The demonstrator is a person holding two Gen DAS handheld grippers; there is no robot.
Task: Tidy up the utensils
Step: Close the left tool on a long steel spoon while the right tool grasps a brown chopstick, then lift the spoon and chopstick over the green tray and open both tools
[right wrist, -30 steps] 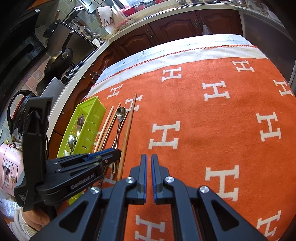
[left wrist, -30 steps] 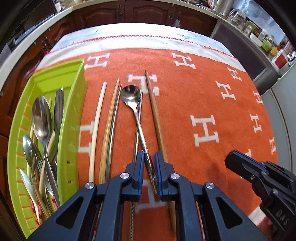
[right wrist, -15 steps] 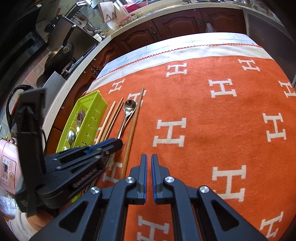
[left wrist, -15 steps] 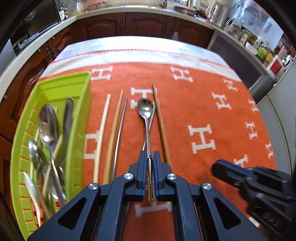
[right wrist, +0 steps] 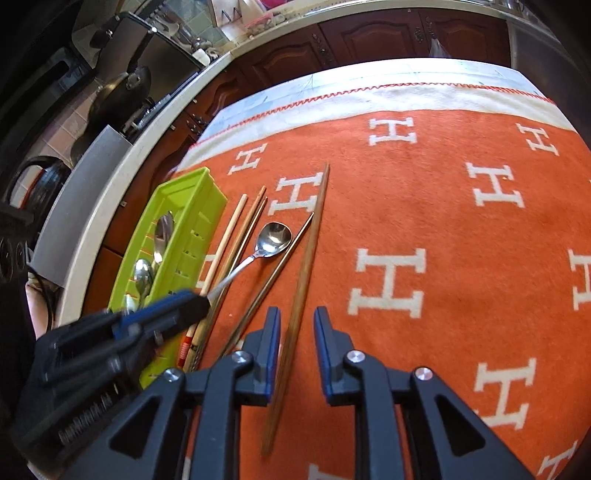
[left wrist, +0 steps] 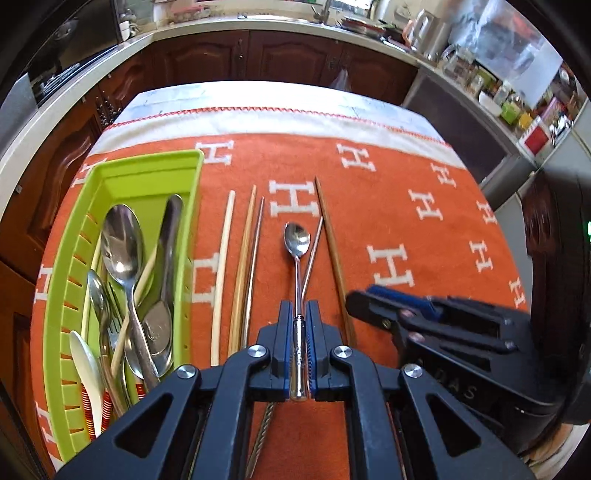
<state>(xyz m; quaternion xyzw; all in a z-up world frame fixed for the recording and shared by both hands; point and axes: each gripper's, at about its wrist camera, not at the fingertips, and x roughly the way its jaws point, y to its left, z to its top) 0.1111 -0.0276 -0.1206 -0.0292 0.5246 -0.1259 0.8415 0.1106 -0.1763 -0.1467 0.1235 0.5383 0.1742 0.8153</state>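
Note:
My left gripper (left wrist: 298, 317) is shut on the handle of a steel spoon (left wrist: 296, 240), whose bowl points away from me over the orange cloth. The right wrist view shows that gripper (right wrist: 184, 306) holding the spoon (right wrist: 273, 238) from the left. My right gripper (right wrist: 297, 314) hangs over a brown wooden chopstick (right wrist: 310, 243). Its jaws are opening, and the chopstick lies between them untouched. A green utensil tray (left wrist: 147, 173) at the left holds several spoons and forks. A pale chopstick (left wrist: 221, 280), a bamboo one (left wrist: 243, 266) and two metal ones lie beside it.
The orange cloth with white H marks (right wrist: 443, 221) covers the table, with a white border at the far edge. Dark wooden cabinets and a light counter (left wrist: 258, 26) run behind. The right gripper's body (left wrist: 461, 332) sits close to the right of my left gripper.
The left gripper closed on the spoon handle and drew back with it. The right gripper swung left over the brown chopstick and its jaws parted.

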